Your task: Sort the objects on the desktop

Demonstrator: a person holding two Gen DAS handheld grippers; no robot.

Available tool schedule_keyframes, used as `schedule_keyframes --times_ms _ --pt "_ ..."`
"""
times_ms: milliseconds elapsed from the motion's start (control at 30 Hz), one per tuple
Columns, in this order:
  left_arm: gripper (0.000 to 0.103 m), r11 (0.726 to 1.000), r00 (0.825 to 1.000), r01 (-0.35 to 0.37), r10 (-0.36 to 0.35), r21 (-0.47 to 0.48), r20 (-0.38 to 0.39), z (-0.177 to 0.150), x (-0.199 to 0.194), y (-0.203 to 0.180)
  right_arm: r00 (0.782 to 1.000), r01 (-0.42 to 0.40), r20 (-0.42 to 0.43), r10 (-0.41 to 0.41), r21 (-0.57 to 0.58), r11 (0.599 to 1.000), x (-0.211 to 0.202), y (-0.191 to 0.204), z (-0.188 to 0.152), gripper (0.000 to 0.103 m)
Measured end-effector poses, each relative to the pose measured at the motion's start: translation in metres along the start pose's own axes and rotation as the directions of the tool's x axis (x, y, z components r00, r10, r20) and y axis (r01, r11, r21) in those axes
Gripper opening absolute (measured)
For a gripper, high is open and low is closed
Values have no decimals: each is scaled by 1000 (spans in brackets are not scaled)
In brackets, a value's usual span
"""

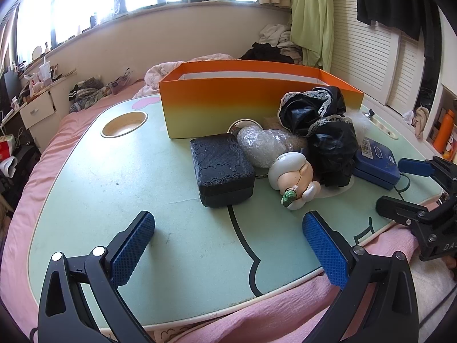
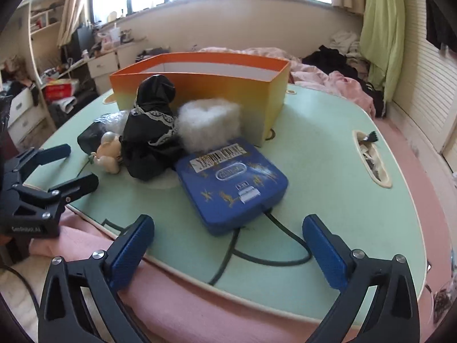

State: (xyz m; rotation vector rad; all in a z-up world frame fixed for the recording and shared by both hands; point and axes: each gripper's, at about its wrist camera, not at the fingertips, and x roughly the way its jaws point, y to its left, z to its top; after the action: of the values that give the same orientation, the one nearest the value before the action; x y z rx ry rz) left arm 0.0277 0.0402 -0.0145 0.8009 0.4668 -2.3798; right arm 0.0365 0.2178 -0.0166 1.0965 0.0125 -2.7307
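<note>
The pale green counter [image 1: 114,185] sits on a pink bed cover, and the left claw [image 1: 228,245] hangs over its near edge with its blue pads spread wide, nothing between them. Ahead of it lies a black embossed rectangular case [image 1: 221,168], touching a clear bubble-wrap bundle [image 1: 261,144] and a white-and-cream toy figurine [image 1: 294,177]. Behind them stands an open orange-to-yellow cardboard box [image 1: 222,100]. Further right, a crumpled black cloth with lace trim [image 1: 320,123] leans beside a white fluffy tuft [image 2: 208,123]. A flat blue tin with a barcode label [image 2: 231,183] lies just ahead of the right claw [image 2: 228,245], whose pads are also spread and empty.
</note>
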Motion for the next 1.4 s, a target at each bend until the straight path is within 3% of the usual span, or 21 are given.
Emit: schedule_keyframes --times_ms 367,500,567,667,767,833,933,1000,1300,1400 --pt "101 1000 1000 -7 7 -3 -4 2 -9 3 1000 -14 12 14 -13 1000 14 -6 0 103" --pt "101 998 993 25 -18 -65 117 47 -50 12 1000 -15 13 15 -12 1000 17 -3 0 103" --pt "101 997 992 32 -23 -75 127 77 -56 11 1000 -14 13 14 -13 1000 17 -3 0 103" --pt "101 997 996 48 -44 -63 72 120 -33 2 1000 -14 14 15 -13 1000 17 -3 0 103" --pt "101 996 998 31 -35 -80 -55 138 18 -9 1000 -15 15 15 -14 1000 17 -3 0 103" --pt "91 995 993 10 -22 -99 -118 138 48 -14 1000 -15 15 15 -15 1000 17 -2 0 103" --pt "90 994 989 -98 91 -54 -115 131 67 -28 1000 -15 15 15 -16 1000 17 -3 -1 103" --pt "90 990 988 -122 115 -69 -104 126 67 -31 1000 -14 16 14 -16 1000 17 -3 -1 103" --pt "90 988 985 -118 104 -102 -135 126 62 -37 1000 -13 15 14 -18 1000 18 -3 -1 103" --pt "90 993 979 -59 39 -99 -200 135 68 -36 1000 -13 15 13 -19 1000 18 -3 -2 103"
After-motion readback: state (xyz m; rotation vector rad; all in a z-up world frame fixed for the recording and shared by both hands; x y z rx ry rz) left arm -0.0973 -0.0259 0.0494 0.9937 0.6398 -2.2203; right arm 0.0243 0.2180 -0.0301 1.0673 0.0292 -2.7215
